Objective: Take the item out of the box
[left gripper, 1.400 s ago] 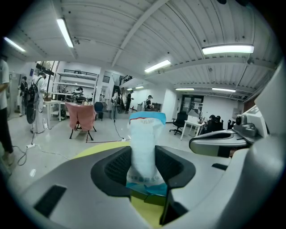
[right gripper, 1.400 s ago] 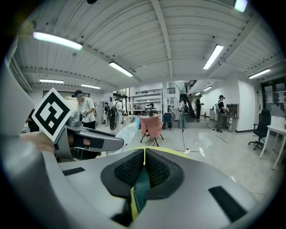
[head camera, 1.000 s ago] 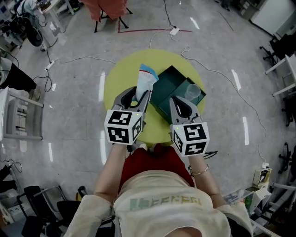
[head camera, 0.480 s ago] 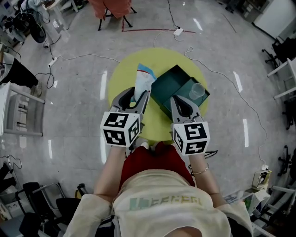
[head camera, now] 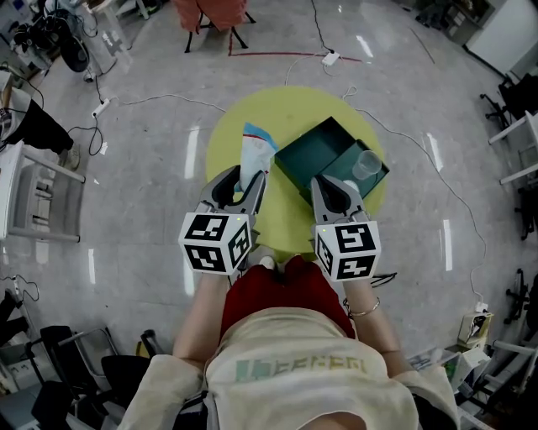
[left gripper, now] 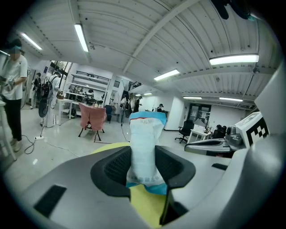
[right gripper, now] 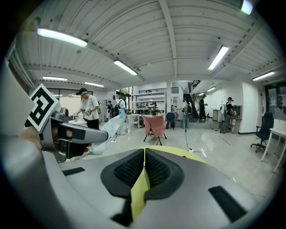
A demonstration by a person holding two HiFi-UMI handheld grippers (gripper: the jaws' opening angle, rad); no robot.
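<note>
The left tool [head camera: 242, 183], pinching the white-and-blue plastic pouch [head camera: 255, 149], has drawn clear of the open dark-green box [head camera: 315, 155]. The right tool [head camera: 334, 189] is pressed together and empty. Removal looks essentially done.

Head view looked steeply down from above the person, past the left gripper [head camera: 243, 179] and right gripper [head camera: 337, 185], onto a round yellow-green table [head camera: 286, 109]. Both gripper views sat low, close behind their jaws, facing level across the room. All three shared the table and a pink-draped chair [head camera: 210, 12] [left gripper: 92, 117] [right gripper: 153, 124].
</note>
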